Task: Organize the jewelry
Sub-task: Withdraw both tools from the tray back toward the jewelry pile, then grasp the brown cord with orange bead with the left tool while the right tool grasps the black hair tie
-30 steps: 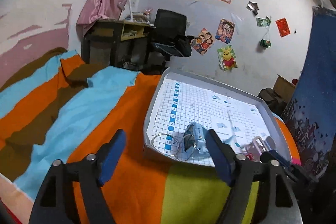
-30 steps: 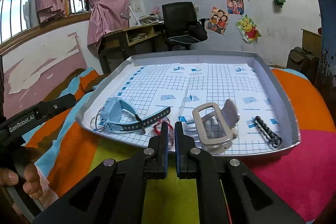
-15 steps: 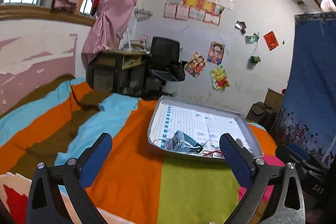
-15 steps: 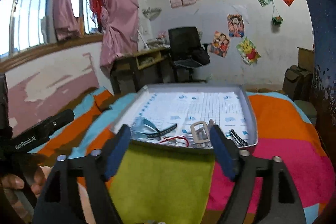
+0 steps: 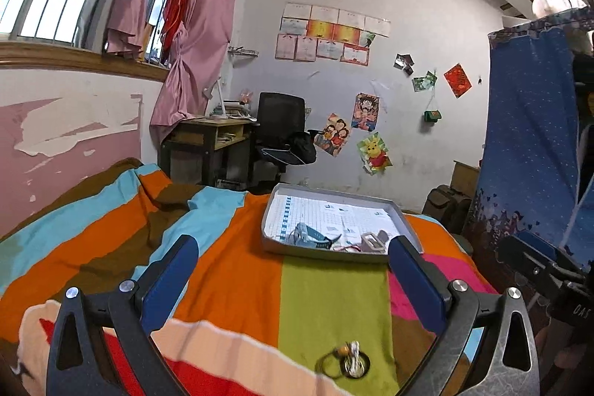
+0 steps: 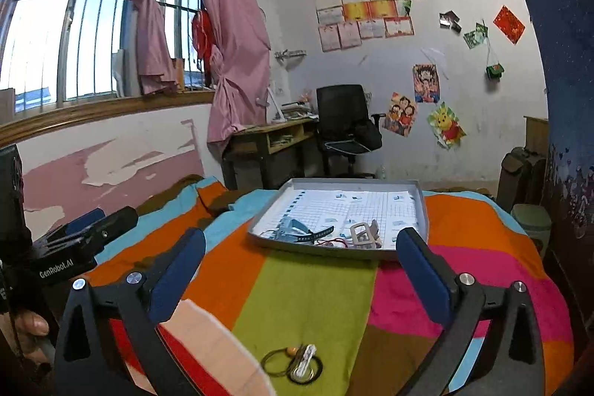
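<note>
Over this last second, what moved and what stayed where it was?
Both tools pulled back from the tray toward the near end of the bed. The right tool, shut over the red string a second ago, has opened and holds nothing. The left tool stays open. A small pile of rings now shows on the blanket. The watch and buckle lie in the tray as before.

Left wrist view low over the striped bedspread (image 5: 237,270), facing the far poster wall, right wrist view beside it, same heading, both well back from the gray tray (image 5: 334,253) (image 6: 315,249), sharing tray, dark rings (image 5: 343,364) (image 6: 291,362) in foreground, desk, chair
</note>
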